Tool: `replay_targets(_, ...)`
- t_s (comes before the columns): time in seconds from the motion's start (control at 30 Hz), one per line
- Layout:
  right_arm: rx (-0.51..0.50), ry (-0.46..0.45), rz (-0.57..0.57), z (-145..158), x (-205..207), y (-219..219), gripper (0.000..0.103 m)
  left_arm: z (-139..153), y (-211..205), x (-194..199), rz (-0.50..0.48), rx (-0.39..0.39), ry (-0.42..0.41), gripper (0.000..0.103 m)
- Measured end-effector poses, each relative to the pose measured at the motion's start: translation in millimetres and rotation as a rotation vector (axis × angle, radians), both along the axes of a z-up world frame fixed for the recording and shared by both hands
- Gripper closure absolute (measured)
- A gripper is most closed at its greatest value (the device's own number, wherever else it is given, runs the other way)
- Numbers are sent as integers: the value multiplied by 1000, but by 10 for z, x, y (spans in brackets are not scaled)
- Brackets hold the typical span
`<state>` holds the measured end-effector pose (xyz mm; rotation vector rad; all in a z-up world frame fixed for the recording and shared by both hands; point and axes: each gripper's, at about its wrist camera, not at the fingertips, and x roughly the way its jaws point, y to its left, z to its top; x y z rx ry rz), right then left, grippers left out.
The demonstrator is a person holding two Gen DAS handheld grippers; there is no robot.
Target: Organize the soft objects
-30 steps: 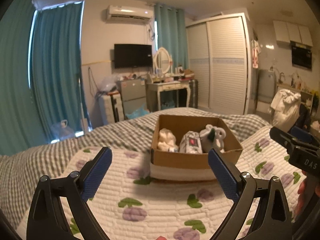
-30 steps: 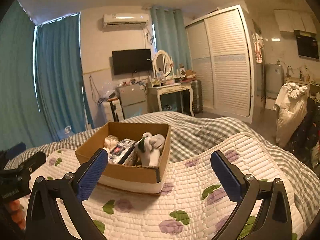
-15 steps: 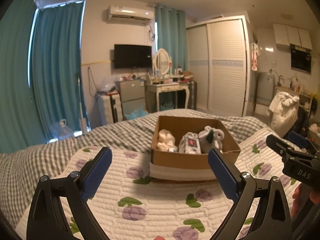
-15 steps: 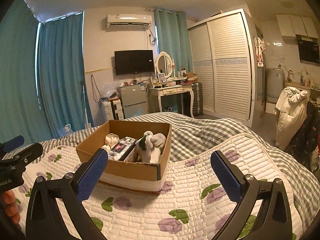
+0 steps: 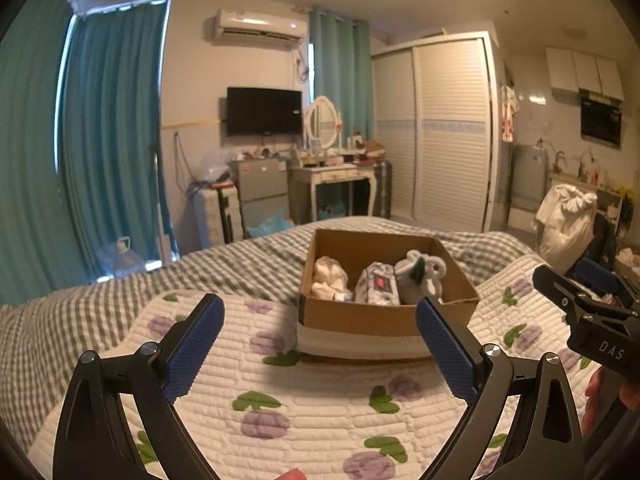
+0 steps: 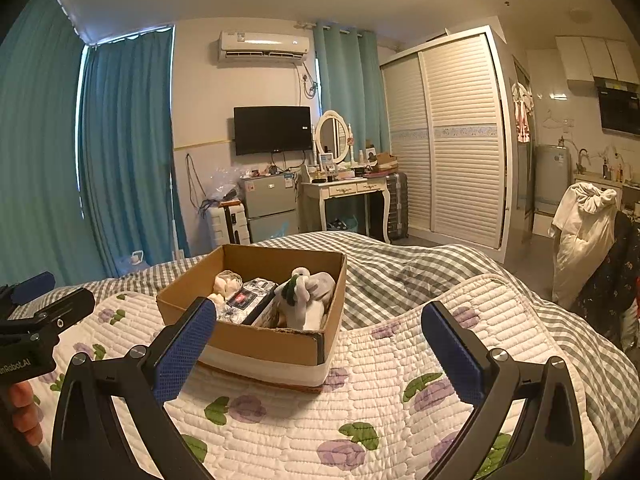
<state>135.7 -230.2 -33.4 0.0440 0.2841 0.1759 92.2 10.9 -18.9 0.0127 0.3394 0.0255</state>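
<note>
One cardboard box (image 5: 384,312) sits on the flowered quilt (image 5: 320,392) of the bed, and three soft things lie inside it: a cream cloth bundle (image 5: 329,278) at its left, a patterned pouch with a red label (image 5: 378,286) in the middle, and a grey-and-white plush toy (image 5: 422,276) at its right. Two grippers are in view, both empty. The left gripper (image 5: 318,344) hangs over the quilt with its jaws spread wide; the box lies ahead of it, nearer the right jaw than the left. The right gripper (image 6: 320,344) also has its jaws wide apart; the box lies ahead and to its left, its near corner just behind the left jaw's blue pad. Neither gripper touches the box. Compared with a second ago, the box and its three contents lie as they did, and both grippers have shifted only slightly, jaws just as far apart. One dressing table (image 6: 346,190) stands against the far wall.
</note>
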Motion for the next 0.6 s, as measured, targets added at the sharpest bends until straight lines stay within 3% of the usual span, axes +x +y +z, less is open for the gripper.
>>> replay_targets(0.6,-6,2,-9,-11,0,-25,0,-9,-32,-3,0,4,0,5)
